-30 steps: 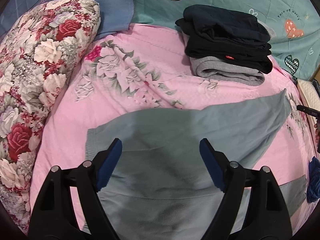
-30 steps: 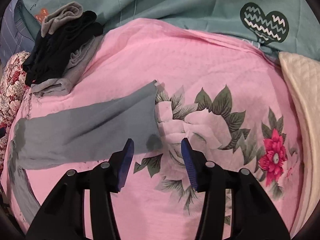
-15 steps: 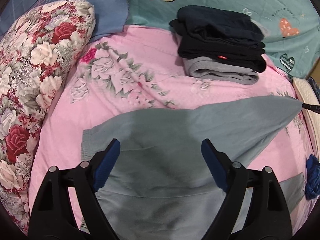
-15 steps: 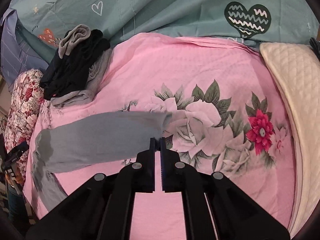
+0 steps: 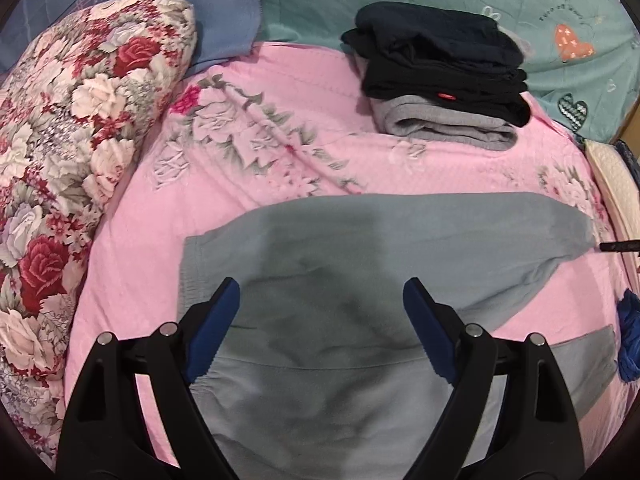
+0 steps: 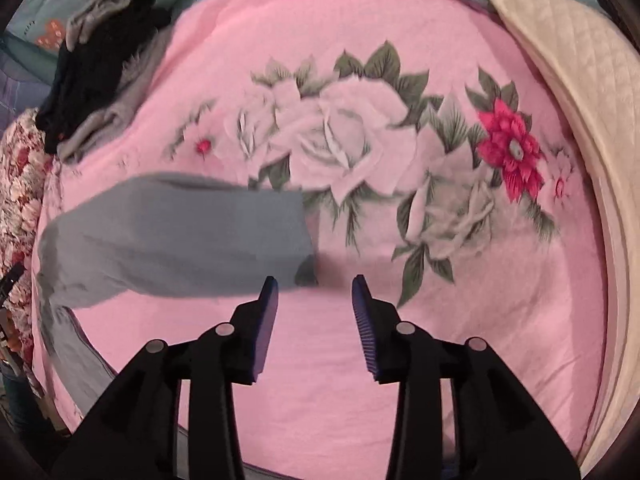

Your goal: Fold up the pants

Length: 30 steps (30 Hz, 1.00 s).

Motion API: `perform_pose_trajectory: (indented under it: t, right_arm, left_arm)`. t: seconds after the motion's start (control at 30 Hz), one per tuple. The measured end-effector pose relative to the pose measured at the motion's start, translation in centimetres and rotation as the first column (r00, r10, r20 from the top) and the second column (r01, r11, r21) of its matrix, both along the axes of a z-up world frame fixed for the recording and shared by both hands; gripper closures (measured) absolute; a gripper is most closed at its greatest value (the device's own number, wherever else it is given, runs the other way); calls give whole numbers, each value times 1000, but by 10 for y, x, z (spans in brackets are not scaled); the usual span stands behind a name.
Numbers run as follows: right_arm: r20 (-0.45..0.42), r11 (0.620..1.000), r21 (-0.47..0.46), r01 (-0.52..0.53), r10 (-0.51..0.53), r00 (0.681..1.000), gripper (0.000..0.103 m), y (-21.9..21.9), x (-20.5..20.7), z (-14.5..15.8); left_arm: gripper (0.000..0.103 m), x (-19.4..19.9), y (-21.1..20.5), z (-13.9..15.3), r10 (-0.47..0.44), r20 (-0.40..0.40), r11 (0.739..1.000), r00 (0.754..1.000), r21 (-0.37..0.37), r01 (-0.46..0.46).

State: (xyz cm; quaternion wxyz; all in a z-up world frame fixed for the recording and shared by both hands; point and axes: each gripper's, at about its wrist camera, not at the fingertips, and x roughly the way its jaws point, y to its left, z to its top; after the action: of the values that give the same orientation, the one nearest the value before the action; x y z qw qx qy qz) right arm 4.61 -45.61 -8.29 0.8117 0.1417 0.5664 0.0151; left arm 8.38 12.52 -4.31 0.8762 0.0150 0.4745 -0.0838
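On a bed with a pink floral sheet [image 5: 280, 128], grey pants [image 5: 360, 264] are lying flat, one leg crossing over the other. The left tongs [image 5: 322, 298] are hovering above the waist and seat area, spread wide and holding nothing. Beyond them, a stack of folded clothes [image 5: 440, 72] is sitting near the bed's far edge. The right tongs [image 6: 314, 292] are also spread and empty, with the pant-leg cuff [image 6: 280, 236] lying just ahead and to their left. The fabric looks thin, soft and limp, so pinching a cuff corner or the waistband edge seems best.
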Motion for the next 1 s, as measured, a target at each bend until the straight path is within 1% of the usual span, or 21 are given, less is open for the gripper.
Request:
perform_pose_trajectory:
  t: [0.1, 0.17, 0.2, 0.27, 0.3, 0.33, 0.37, 0.4, 0.43, 0.47, 0.5, 0.57, 0.63, 0.7, 0.73, 0.77, 0.83, 0.9, 0.93, 0.97, 1.0]
  right_arm:
    - [89, 1000, -1, 22, -22, 996, 63, -6, 17, 7]
    - [121, 999, -17, 41, -39, 992, 63, -9, 36, 1]
    - [132, 999, -18, 45, -42, 990, 63, -9, 44, -2]
    - [137, 995, -74, 63, -52, 989, 64, -5, 57, -9]
    - [132, 994, -96, 45, -32, 991, 64, 1, 57, -12]
    - [138, 992, -127, 16, 1, 990, 64, 8, 54, -10]
    - [142, 983, -183, -14, 40, 989, 64, 16, 48, -8]
    - [129, 968, -241, -69, 102, 986, 64, 27, 38, -9]
    - [101, 955, -271, -119, 151, 983, 64, 35, 28, -12]
    - [86, 947, -288, -144, 175, 981, 64, 40, 18, -14]
    - [79, 943, -288, -167, 197, 977, 64, 43, 6, -16]
    - [50, 943, -254, -217, 237, 970, 64, 50, -20, -21]
    - [33, 935, -179, -307, 318, 948, 64, 60, -48, -27]
    - [39, 917, -174, -358, 370, 928, 64, 65, -66, -24]
    - [65, 920, -168, -353, 368, 928, 64, 60, -67, -18]
    - [99, 933, -157, -322, 340, 935, 64, 51, -63, -10]
    - [175, 968, -104, -229, 244, 954, 64, 24, -45, 6]
    - [235, 988, -95, -121, 140, 962, 64, -3, -17, 16]
    - [247, 992, -101, -82, 104, 963, 64, -13, -3, 16]
    - [250, 993, -97, -60, 83, 965, 68, -19, 12, 14]
    - [233, 994, -98, -48, 70, 970, 72, -23, 28, 7]
  left_arm:
    - [18, 7, 13, -4, 53, -23, 998, 998, -20, -54]
    - [18, 10, 18, -6, 70, -30, 997, 997, -28, -71]
    - [18, 10, 18, -7, 74, -31, 997, 997, -24, -75]
    - [18, 12, 17, -9, 71, -33, 997, 997, -3, -71]
    - [17, 12, 16, -9, 70, -33, 998, 997, 9, -70]
    - [17, 12, 14, -10, 66, -33, 998, 997, 17, -65]
    - [17, 12, 13, -10, 58, -32, 998, 998, 17, -58]
    - [17, 12, 12, -10, 50, -28, 999, 998, 16, -50]
    - [17, 12, 12, -10, 44, -25, 999, 999, 16, -44]
    - [17, 13, 10, -11, 40, -23, 999, 999, 18, -40]
    - [17, 13, 9, -12, 39, -22, 999, 999, 20, -39]
    - [17, 16, 6, -15, 36, -30, 999, 999, 10, -36]
    - [17, 16, 4, -19, 24, -38, 1000, 999, 5, -24]
    - [17, 17, 1, -24, 18, -42, 1000, 999, 20, -17]
    - [17, 19, 0, -26, 19, -50, 1000, 999, 24, -18]
    - [17, 21, 1, -27, 24, -57, 999, 998, 24, -22]
    - [17, 25, 2, -29, 40, -63, 999, 997, 22, -38]
    - [17, 26, 2, -27, 49, -64, 999, 997, 5, -48]
    - [17, 25, 2, -26, 46, -62, 999, 997, 0, -46]
    - [17, 24, 1, -25, 43, -58, 999, 997, 3, -43]
    - [17, 23, -1, -25, 38, -54, 999, 998, 15, -37]
